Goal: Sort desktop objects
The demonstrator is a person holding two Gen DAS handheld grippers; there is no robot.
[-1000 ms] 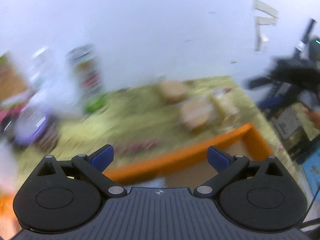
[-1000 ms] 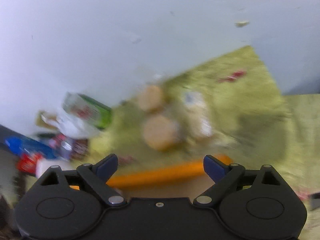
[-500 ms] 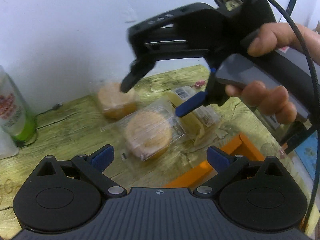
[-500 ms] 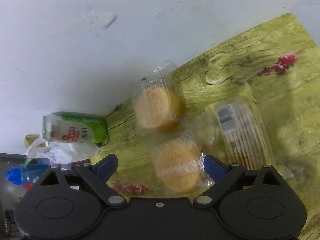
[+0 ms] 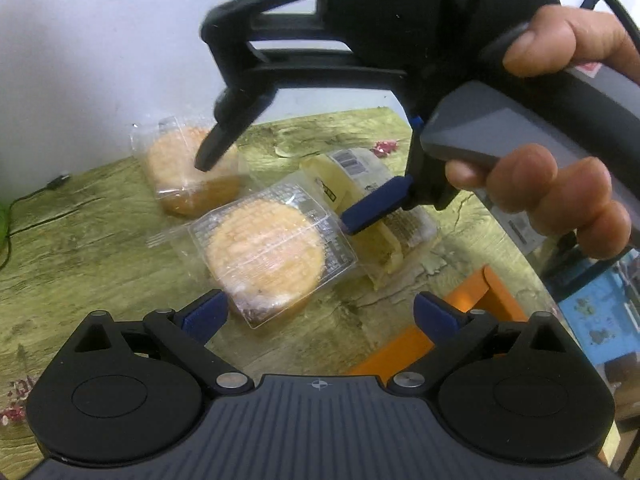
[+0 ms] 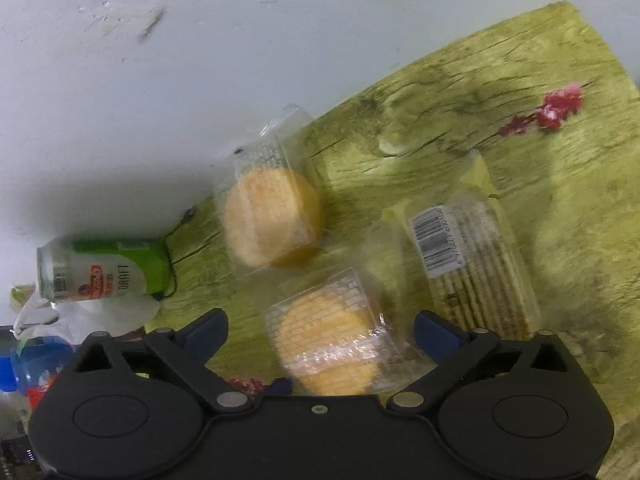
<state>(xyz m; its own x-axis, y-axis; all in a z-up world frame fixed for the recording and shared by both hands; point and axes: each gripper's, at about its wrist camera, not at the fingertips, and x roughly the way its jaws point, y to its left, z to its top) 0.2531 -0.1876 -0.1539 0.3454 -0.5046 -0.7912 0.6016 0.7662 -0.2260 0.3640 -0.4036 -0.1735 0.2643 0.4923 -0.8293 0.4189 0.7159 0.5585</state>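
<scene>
item: right gripper (image 5: 276,196). i have it over the near wrapped cake (image 6: 326,350), jaws opening toward full spread. in the right wrist view the cake sits between the fingers with clear gaps either side, so nothing is pinched. i judge this the line-up for a first pick.

item: left gripper (image 5: 320,314). fingers spread, nothing between them. it hangs just short of the same cake, i think as support or waiting its turn.

item: far wrapped cake (image 6: 270,220). clear wrapper, lying close to the white wall (image 6: 160,80), just beside the near one. untouched.

item: cracker pack (image 6: 474,264). clear sleeve, barcode label up, yellow flap at one end. it lies against the near cake on the side toward the orange tray.

item: orange tray (image 5: 486,288). only a corner of the rim shows at the table (image 6: 520,100) edge near the left gripper. i cannot see inside it, so its contents are unknown. i judge it the likely bin for the snacks.

item: green can (image 6: 100,270). standing at the wall, with crumpled white plastic (image 6: 92,316) and a blue bottle (image 6: 32,364) beside it. well apart from the cakes.

sorting looks not yet begun.
</scene>
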